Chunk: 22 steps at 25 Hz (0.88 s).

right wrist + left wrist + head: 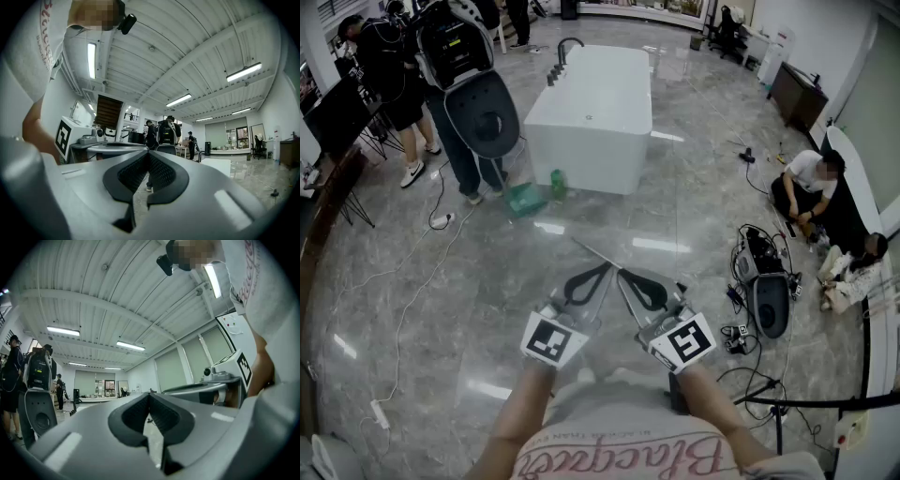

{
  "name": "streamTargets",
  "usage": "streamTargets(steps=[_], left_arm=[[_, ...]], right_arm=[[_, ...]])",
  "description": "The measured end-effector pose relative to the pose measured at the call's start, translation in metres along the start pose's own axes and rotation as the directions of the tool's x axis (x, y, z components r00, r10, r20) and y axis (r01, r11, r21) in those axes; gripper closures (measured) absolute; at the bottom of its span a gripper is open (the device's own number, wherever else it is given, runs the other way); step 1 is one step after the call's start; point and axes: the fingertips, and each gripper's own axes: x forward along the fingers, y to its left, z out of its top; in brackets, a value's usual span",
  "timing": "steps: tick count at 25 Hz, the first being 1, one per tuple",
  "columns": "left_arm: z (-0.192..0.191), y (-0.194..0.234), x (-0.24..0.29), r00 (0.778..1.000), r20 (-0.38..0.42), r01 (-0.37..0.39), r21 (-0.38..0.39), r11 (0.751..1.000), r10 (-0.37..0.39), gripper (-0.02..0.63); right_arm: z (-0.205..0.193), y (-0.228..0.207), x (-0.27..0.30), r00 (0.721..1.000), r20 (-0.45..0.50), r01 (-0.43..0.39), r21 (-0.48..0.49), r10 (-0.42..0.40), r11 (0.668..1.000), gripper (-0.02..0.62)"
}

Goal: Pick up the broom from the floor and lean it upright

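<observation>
I cannot make out a broom in any view. Both grippers are held side by side in front of the person's waist, pointing forward over the marble floor (609, 225). My left gripper (607, 268) has its jaws closed tip to tip with nothing between them, and in its own view the left gripper (149, 394) looks level across the room. My right gripper (622, 274) is shut and empty too, and in its own view the right gripper (149, 153) points towards people standing far off. Each gripper shows sideways in the other's view.
A white bathtub (592, 117) stands ahead, with a green bottle (557, 183) and a flat green object (525, 199) at its near corner. People and a large black-and-white machine (480, 103) stand at the left. Two people sit at the right beside gear (764, 281) and cables. A black pole (825, 402) crosses the lower right.
</observation>
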Motion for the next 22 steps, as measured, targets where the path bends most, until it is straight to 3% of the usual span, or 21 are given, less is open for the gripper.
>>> streamTargets(steps=[11, 17, 22], left_arm=[[0.001, 0.001, 0.007, 1.0, -0.005, -0.007, -0.008, 1.0, 0.007, 0.607], [-0.018, 0.006, 0.017, 0.997, -0.041, -0.069, -0.045, 0.997, 0.067, 0.607], [-0.037, 0.016, 0.031, 0.989, -0.082, -0.127, -0.045, 0.991, 0.123, 0.607]], right_arm=[[-0.002, -0.011, -0.002, 1.0, -0.003, 0.025, 0.024, -0.025, 0.999, 0.595], [-0.012, -0.033, -0.016, 0.999, 0.015, 0.04, 0.052, -0.041, 0.998, 0.594], [-0.035, -0.061, -0.023, 0.999, -0.029, 0.036, 0.076, -0.034, 0.996, 0.594]])
